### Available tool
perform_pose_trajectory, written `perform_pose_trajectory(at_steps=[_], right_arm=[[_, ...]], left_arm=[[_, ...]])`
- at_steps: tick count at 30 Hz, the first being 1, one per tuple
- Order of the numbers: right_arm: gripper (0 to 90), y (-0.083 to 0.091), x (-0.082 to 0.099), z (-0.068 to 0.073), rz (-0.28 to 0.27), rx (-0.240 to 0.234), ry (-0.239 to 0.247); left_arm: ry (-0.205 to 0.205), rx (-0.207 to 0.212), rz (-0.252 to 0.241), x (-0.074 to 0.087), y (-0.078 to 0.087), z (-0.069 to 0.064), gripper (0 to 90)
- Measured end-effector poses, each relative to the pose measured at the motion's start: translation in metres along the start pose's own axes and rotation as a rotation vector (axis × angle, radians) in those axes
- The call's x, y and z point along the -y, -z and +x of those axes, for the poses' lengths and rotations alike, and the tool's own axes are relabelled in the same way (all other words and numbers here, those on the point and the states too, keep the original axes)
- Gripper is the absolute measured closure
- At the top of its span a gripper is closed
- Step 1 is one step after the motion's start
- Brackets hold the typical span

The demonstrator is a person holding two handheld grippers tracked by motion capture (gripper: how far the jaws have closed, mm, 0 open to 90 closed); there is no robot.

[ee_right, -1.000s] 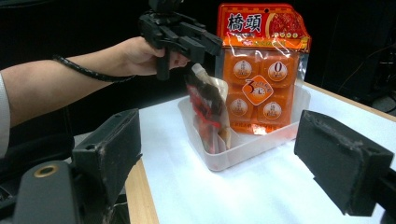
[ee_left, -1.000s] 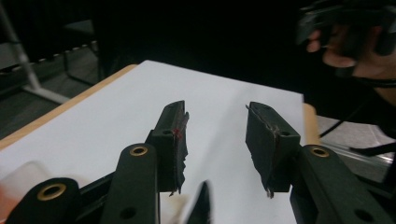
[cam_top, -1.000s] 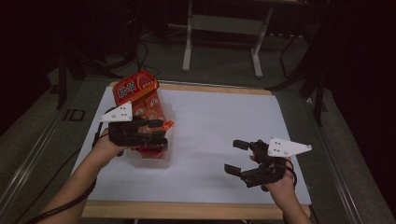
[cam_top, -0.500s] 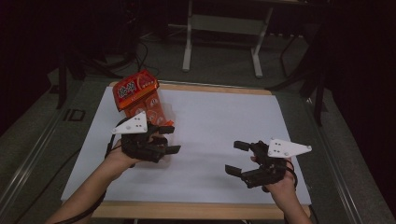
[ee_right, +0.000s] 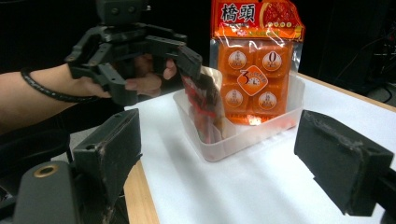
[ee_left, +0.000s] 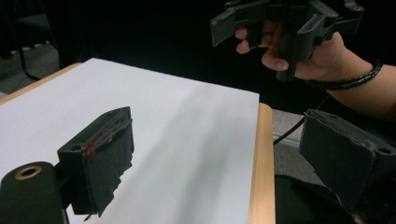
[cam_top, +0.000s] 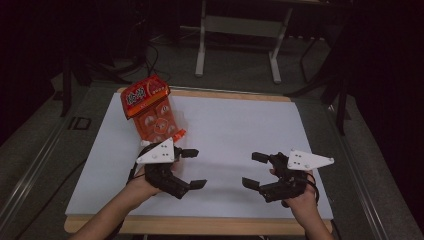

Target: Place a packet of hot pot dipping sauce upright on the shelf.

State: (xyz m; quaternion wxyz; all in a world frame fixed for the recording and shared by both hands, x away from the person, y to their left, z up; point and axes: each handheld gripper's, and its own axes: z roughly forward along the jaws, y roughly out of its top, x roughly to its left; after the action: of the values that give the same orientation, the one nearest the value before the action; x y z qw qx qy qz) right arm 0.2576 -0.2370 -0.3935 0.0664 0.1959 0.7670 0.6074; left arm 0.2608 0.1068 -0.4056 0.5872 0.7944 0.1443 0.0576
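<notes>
Left gripper (cam_top: pixel 192 168) empty, jaws just opening wide, right gripper (cam_top: pixel 256 170) spread open, empty, both level

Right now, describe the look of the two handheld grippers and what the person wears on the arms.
Both the left gripper and right gripper are black, each with two blocky black jaws and a pale grey three-cornered plate on top. A dark cable trails from the left. Forearms are bare; a black band circles each wrist.

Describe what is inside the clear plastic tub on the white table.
The clear plastic tub holds an orange snack packet standing upright against its back wall, and a second, darker red packet at its near end. The tub's floor beneath them is covered.
</notes>
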Motion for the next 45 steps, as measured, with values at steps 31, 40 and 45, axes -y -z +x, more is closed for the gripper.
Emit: perform_pose_trajectory(at_steps=[31, 40, 45], right_arm=[[14.6, -0.008, 0.026, -0.011, 0.048, 0.041, -0.031], [14.6, -0.01, 0.032, -0.013, 0.061, 0.042, -0.042], [14.6, -0.012, 0.034, -0.014, 0.07, 0.044, -0.038]], left_arm=[[0.03, -0.009, 0.052, 0.073, -0.023, -0.037, 12.4], [0.018, -0.024, 0.073, 0.084, -0.028, -0.039, 12.4], [0.025, -0.018, 0.08, 0.087, -0.03, -0.038, 12.4]])
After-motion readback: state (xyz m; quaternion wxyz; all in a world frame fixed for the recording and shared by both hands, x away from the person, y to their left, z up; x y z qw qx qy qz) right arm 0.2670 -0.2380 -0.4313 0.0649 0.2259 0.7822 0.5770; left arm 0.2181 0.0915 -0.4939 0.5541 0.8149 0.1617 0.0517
